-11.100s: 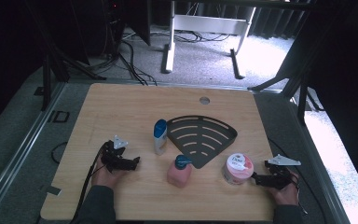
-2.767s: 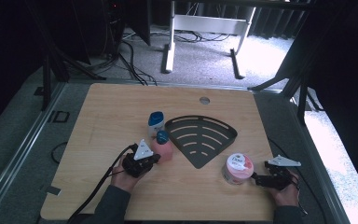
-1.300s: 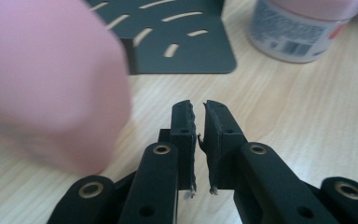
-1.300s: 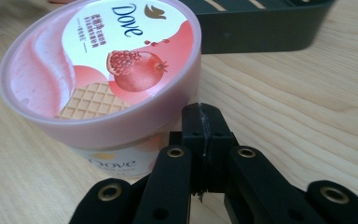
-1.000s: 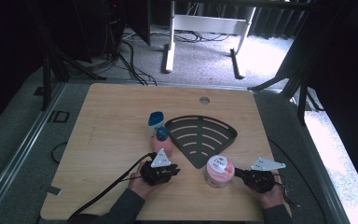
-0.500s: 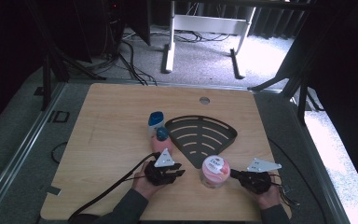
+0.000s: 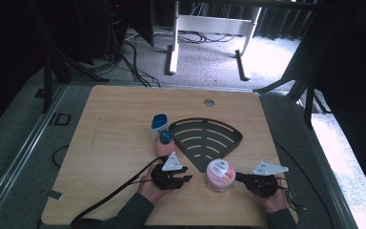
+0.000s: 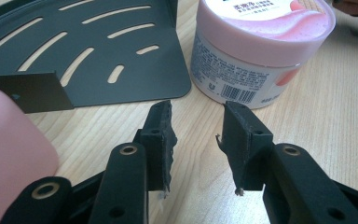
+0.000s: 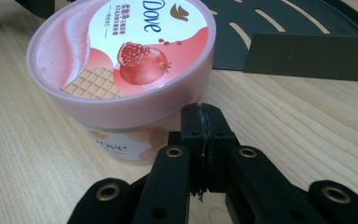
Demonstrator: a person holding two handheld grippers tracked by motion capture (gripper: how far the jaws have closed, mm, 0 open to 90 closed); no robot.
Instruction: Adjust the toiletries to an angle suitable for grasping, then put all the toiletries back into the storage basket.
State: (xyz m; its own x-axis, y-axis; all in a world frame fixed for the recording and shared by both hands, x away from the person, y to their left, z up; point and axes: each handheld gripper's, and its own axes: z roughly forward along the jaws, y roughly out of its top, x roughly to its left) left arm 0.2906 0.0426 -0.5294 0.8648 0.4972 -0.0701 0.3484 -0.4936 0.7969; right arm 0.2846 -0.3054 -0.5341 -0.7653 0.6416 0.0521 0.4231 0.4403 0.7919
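right tongs (image 9: 200, 140) pressing closed against round glossy pink plastic tub (image 9: 121, 70) | left tongs (image 8: 196, 135) gaping empty at tub's 9 o'clock | grainy wooden counter (image 7: 114, 124)

A wooden table (image 7: 109, 143) stands on grey carpet (image 7: 271, 52). Near its middle lies a black fan-shaped rack (image 7: 228, 141) with slotted openings, its rounded edge facing 12 o'clock. A small blue-capped bottle (image 7: 158, 124) stands just beside the rack at its 9 o'clock. A round hole (image 7: 209, 102) sits at the table's 12 o'clock edge. Beyond, black cables (image 7: 136, 67) trail at 11 o'clock and a white frame (image 7: 209, 24) stands at 12.
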